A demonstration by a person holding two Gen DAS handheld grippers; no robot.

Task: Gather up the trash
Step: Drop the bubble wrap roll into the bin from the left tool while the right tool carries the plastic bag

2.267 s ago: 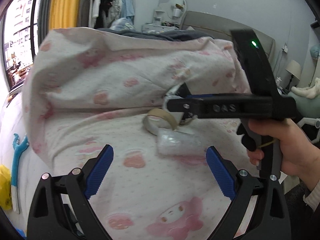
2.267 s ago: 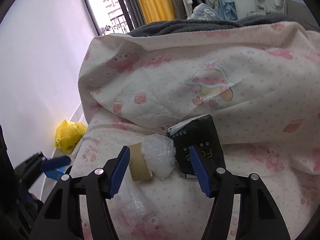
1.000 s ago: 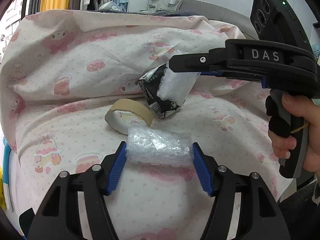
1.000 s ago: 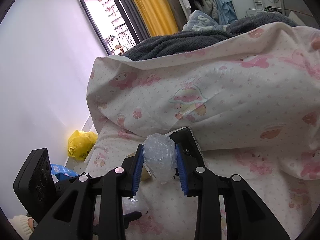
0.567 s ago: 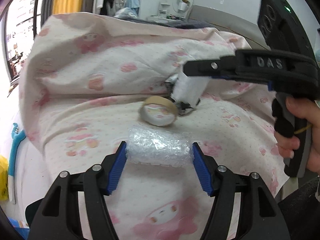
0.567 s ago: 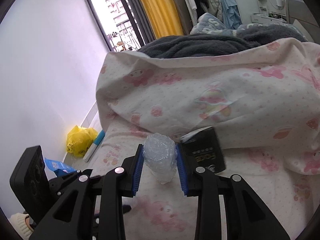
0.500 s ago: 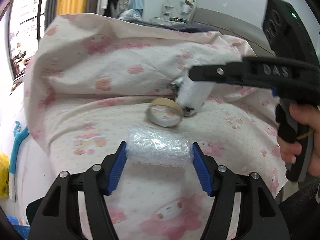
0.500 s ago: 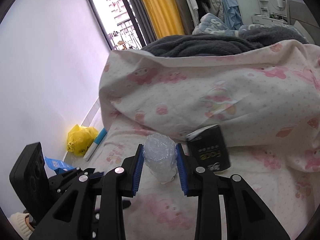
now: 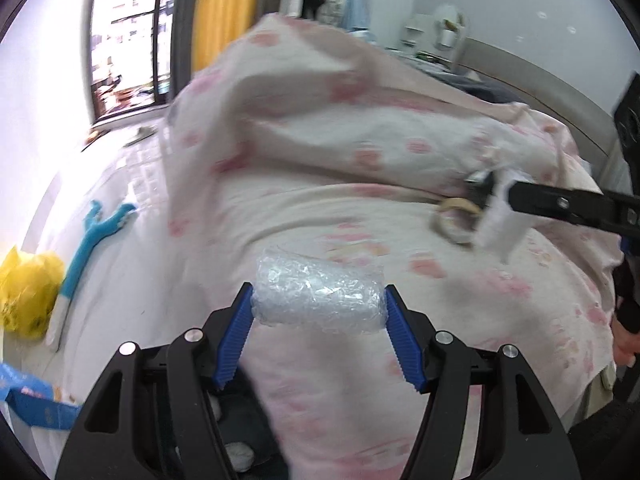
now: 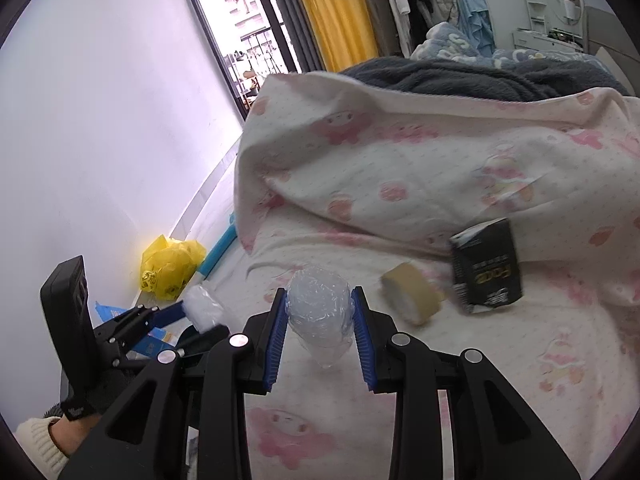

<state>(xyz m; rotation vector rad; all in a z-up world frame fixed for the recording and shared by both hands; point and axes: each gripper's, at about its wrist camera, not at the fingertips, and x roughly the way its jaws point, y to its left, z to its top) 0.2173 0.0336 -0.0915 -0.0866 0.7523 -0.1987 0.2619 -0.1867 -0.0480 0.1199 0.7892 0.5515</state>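
Observation:
My left gripper (image 9: 318, 300) is shut on a roll of bubble wrap (image 9: 318, 292) and holds it above the bed. My right gripper (image 10: 320, 312) is shut on a second wad of bubble wrap (image 10: 320, 304), also off the bed. That wad shows at the right of the left wrist view (image 9: 498, 216). The left gripper's roll shows at the lower left of the right wrist view (image 10: 204, 308). A tape roll (image 10: 412, 298) and a black packet (image 10: 486, 266) lie on the pink-patterned sheet (image 10: 520, 340).
A yellow bag (image 10: 170, 266) and a blue-handled brush (image 9: 86, 248) lie on the floor beside the bed. A blue carton (image 9: 28, 404) is at the lower left. A folded quilt (image 10: 420, 152) with a grey blanket on it rises behind.
Both grippers have swung left towards the bed's edge and floor, carrying their bubble wrap. The tape roll and black packet have slid to the right of both views.

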